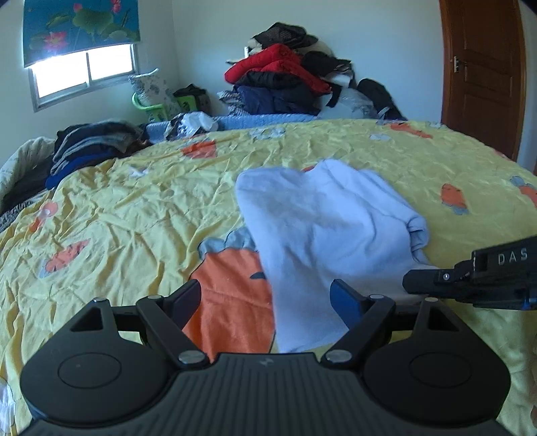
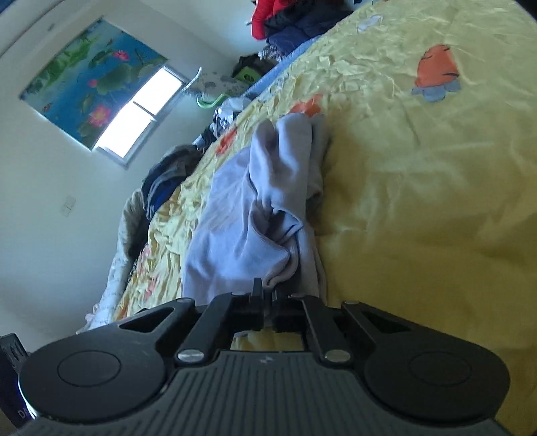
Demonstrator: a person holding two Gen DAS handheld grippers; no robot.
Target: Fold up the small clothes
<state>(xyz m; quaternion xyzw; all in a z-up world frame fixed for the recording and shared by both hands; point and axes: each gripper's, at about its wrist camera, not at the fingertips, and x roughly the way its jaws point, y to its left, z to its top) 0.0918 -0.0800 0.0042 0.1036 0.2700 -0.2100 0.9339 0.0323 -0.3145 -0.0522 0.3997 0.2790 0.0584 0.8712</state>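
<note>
The pale blue garment [image 1: 322, 234] lies part-folded and rumpled on the yellow bedspread [image 1: 134, 214], over one of its large orange carrot prints [image 1: 231, 302]. Nearest the left camera, the left hand-held gripper [image 1: 268, 298] is released — its two fingers stand wide apart, the garment's near edge lying between them, and neither finger can be seen pinching the cloth. The right hand-held gripper [image 2: 267, 295] comes in from the right side, tilted steeply, and is clenched on the garment's near hem [image 2: 278, 276] — a fold of cloth bunches just ahead of its closed tips. Farther back on the bed's left edge sits a stack of dark folded clothes [image 1: 90, 144]. Beyond the bed, against the far wall, stands a tall heap of jackets [image 1: 285, 73], one red, with a brown door [image 1: 483, 73] to its right and a window [image 1: 84, 72] under a lotus-print blind [image 1: 80, 26] to its left.
</note>
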